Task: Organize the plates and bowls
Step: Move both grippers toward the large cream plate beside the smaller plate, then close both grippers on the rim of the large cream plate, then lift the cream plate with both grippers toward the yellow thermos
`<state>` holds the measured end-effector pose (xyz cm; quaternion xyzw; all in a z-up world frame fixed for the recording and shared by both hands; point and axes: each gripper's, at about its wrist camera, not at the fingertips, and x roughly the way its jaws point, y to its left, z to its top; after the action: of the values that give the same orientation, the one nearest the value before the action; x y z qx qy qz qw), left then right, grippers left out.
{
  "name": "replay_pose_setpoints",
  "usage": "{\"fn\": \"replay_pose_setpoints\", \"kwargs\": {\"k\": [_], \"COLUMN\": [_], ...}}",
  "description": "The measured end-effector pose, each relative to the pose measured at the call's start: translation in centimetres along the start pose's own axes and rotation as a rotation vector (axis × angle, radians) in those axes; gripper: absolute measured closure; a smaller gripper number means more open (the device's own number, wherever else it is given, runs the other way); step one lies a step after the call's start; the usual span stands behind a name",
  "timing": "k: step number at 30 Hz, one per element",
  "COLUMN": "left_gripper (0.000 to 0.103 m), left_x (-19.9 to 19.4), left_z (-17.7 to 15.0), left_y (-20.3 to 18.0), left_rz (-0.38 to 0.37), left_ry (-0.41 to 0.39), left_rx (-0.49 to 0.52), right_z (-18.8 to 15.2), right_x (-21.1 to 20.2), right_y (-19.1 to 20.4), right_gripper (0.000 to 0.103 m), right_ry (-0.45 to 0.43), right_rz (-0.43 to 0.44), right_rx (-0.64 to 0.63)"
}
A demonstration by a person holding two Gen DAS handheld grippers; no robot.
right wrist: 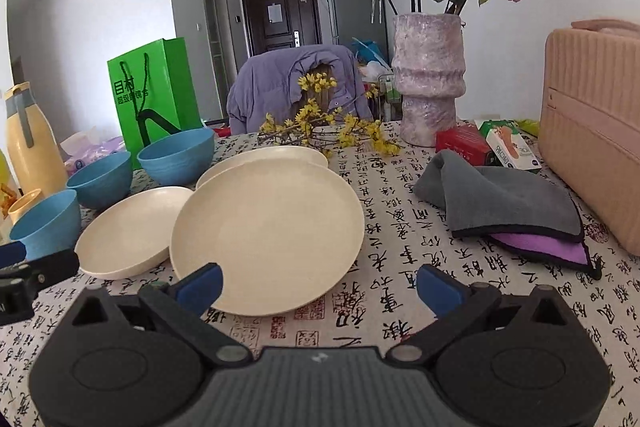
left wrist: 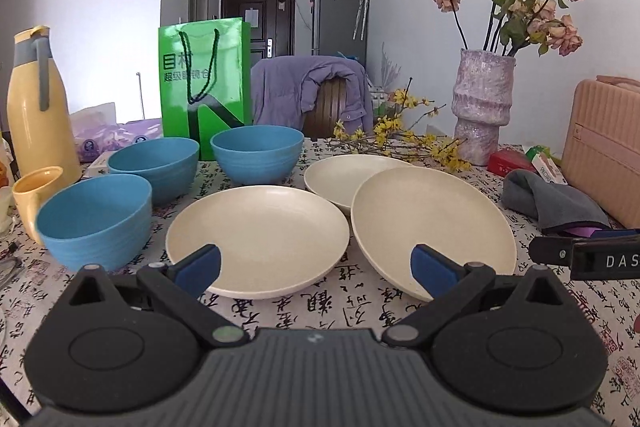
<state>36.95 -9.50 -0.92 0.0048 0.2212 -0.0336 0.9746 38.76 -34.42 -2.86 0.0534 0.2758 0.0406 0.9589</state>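
Note:
Three cream plates lie on the printed tablecloth: a near left plate (left wrist: 256, 239), a right plate (left wrist: 432, 227) resting on the rim of the far plate (left wrist: 352, 175). Three blue bowls stand left of them: near (left wrist: 96, 219), middle (left wrist: 156, 163), far (left wrist: 258, 153). My left gripper (left wrist: 316, 269) is open and empty, just in front of the near left plate. My right gripper (right wrist: 318, 289) is open and empty, at the near edge of the right plate (right wrist: 268, 231). The other plates (right wrist: 132, 227) (right wrist: 260, 155) and bowls (right wrist: 44, 223) (right wrist: 176, 155) show to its left.
A grey and purple cloth (right wrist: 504, 203) lies right of the plates. A pink case (right wrist: 592, 131) stands at the far right. A purple vase (right wrist: 428, 75) with flowers, yellow twigs (right wrist: 332, 131), a green bag (left wrist: 208, 87), a yellow jug (left wrist: 36, 107) and cup (left wrist: 32, 191) ring the dishes.

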Motion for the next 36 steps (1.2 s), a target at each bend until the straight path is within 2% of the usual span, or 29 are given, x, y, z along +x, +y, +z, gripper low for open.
{"fn": "replay_pose_setpoints", "kwargs": {"k": [3, 5, 7, 8, 10, 13, 14, 15, 16, 20, 22, 23, 24, 25, 36], "left_gripper": [0.001, 0.007, 0.018, 0.02, 0.033, 0.042, 0.045, 0.054, 0.062, 0.075, 0.083, 0.084, 0.086, 0.088, 0.089], "left_x": [2.8, 4.7, 6.6, 7.6, 9.4, 11.4, 11.9, 12.4, 12.7, 13.0, 13.1, 13.1, 13.1, 13.0, 10.8], "left_z": [0.7, 1.0, 1.2, 1.3, 1.4, 1.3, 1.2, 1.1, 1.1, 1.0, 0.9, 0.9, 0.9, 1.0, 1.4], "left_y": [-0.9, -1.7, -2.4, -2.7, -3.0, -3.1, -3.0, -2.9, -2.9, -3.1, -3.3, -3.3, -3.4, -3.5, -4.0], "left_rz": [-0.004, -0.003, -0.01, -0.015, -0.024, -0.043, -0.046, -0.047, -0.053, -0.054, -0.04, -0.036, -0.039, -0.037, -0.016], "left_ry": [0.014, 0.019, 0.033, 0.045, 0.078, 0.121, 0.139, 0.155, 0.169, 0.151, 0.143, 0.139, 0.134, 0.128, 0.09], "left_rx": [0.014, 0.036, 0.044, 0.043, 0.041, 0.024, 0.016, 0.004, -0.005, 0.019, 0.023, 0.02, 0.019, 0.023, 0.018], "right_z": [1.1, 1.5, 1.8, 1.9, 2.4, 3.1, 3.1, 3.2, 3.2, 2.9, 2.6, 2.5, 2.4, 2.4, 2.5], "right_x": [2.7, 4.5, 6.0, 6.7, 8.5, 10.9, 11.3, 11.7, 12.0, 13.2, 13.6, 13.8, 13.9, 13.9, 11.3], "right_y": [-1.0, -1.9, -2.8, -3.2, -3.7, -4.6, -4.8, -4.9, -4.8, -5.0, -5.3, -5.5, -5.6, -5.6, -4.7], "right_gripper": [0.0, 0.0, 0.0, 0.0, 0.0, 0.003, 0.011, 0.019, 0.022, 0.033, 0.048, 0.065, 0.077, 0.081, 0.085], "right_ry": [0.04, 0.05, 0.036, 0.035, 0.07, 0.126, 0.124, 0.119, 0.116, 0.12, 0.132, 0.138, 0.138, 0.133, 0.113], "right_rz": [0.023, 0.044, 0.066, 0.074, 0.093, 0.093, 0.09, 0.09, 0.091, 0.108, 0.122, 0.121, 0.121, 0.131, 0.105], "right_rx": [0.018, 0.055, 0.085, 0.088, 0.09, 0.134, 0.15, 0.151, 0.143, 0.146, 0.166, 0.176, 0.181, 0.188, 0.129]}}
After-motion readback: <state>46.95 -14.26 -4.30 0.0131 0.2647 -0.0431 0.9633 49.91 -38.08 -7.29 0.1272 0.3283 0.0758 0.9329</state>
